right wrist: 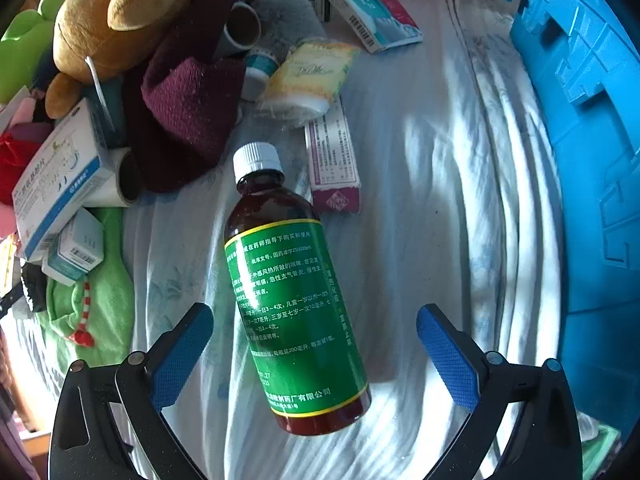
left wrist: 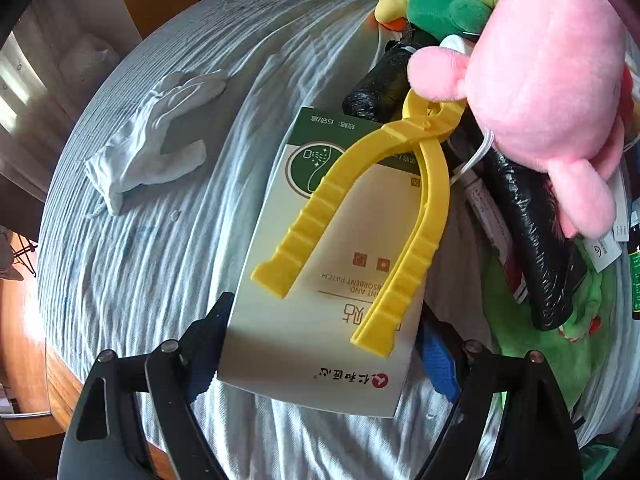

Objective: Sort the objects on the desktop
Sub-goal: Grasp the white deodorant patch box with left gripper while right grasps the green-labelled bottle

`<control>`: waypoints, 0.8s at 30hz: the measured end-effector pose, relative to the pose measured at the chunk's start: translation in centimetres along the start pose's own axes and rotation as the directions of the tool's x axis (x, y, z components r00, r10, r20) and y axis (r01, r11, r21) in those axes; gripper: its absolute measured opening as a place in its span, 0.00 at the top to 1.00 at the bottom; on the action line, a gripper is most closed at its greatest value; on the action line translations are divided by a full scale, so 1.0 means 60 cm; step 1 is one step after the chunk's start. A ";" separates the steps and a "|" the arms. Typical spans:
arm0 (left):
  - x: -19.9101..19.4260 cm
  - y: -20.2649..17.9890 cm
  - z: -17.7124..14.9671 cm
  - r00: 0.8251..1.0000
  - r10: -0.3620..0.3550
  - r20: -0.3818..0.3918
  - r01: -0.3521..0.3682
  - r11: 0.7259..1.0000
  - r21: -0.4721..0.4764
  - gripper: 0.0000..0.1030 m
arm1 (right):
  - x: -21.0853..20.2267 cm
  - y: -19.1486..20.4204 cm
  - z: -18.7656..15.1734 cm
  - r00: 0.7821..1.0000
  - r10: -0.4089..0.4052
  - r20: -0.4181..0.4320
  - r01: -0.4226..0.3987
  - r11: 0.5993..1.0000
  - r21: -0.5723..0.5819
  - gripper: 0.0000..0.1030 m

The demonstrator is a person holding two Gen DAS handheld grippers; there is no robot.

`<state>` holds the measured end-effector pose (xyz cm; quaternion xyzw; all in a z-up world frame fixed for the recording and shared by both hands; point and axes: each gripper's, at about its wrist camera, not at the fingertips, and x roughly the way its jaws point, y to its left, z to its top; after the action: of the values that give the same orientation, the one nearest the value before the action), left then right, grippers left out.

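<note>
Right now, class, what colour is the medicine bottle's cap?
White, ribbed; the bottle cap shows best in the right wrist view.

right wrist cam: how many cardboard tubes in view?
2. One cardboard tube sits up in the pile beside the maroon knit cloth; the other lies at that cloth's lower left edge. More may be buried.

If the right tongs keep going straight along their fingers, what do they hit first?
Most likely the brown medicine bottle, lying on the cloth between the open right tongs. Its body already sits between the pads, though depth is hard to judge.
</note>
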<state>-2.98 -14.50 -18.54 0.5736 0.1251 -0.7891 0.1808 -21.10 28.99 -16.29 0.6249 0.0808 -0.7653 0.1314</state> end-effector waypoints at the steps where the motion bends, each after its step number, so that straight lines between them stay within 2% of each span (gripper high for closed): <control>1: -0.003 0.006 -0.009 1.000 0.001 -0.001 -0.001 1.000 -0.006 0.18 | 0.000 0.001 -0.001 1.000 0.004 -0.001 -0.004 1.000 -0.001 0.00; 5: -0.015 0.028 -0.042 1.000 -0.004 -0.014 0.004 0.999 -0.042 0.19 | -0.002 0.007 -0.003 1.000 0.015 -0.001 -0.016 1.000 -0.007 0.00; 8: -0.021 0.033 -0.048 1.000 -0.004 -0.011 0.004 0.999 -0.045 0.19 | -0.003 0.010 0.001 1.000 0.007 -0.004 -0.007 1.000 -0.017 0.00; 17: -0.015 0.016 0.001 0.999 0.026 0.025 -0.026 1.000 -0.006 0.19 | -0.001 0.026 0.016 0.999 -0.019 -0.026 0.017 0.998 -0.064 0.00; 20: -0.015 0.016 0.007 0.999 0.032 0.022 -0.032 0.999 -0.011 0.22 | 0.000 0.031 0.022 0.999 -0.030 -0.030 0.028 0.997 -0.069 0.01; 21: -0.011 0.022 0.011 0.999 0.033 0.027 -0.033 0.999 -0.016 0.22 | 0.000 0.032 0.023 0.999 -0.032 -0.031 0.030 0.997 -0.068 0.08; 23: -0.023 0.023 0.003 0.998 0.045 0.042 -0.044 0.999 -0.025 0.23 | -0.003 0.034 0.023 0.999 -0.037 -0.034 0.034 0.997 -0.072 0.30; 24: -0.027 0.031 -0.003 0.998 0.051 0.047 -0.049 0.998 -0.028 0.23 | -0.005 0.036 0.022 0.999 -0.031 -0.035 0.029 0.997 -0.072 0.46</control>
<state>-1.57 -15.88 -17.05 0.5550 0.1170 -0.7961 0.2112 -21.61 26.60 -15.64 0.6322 0.1197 -0.7525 0.1405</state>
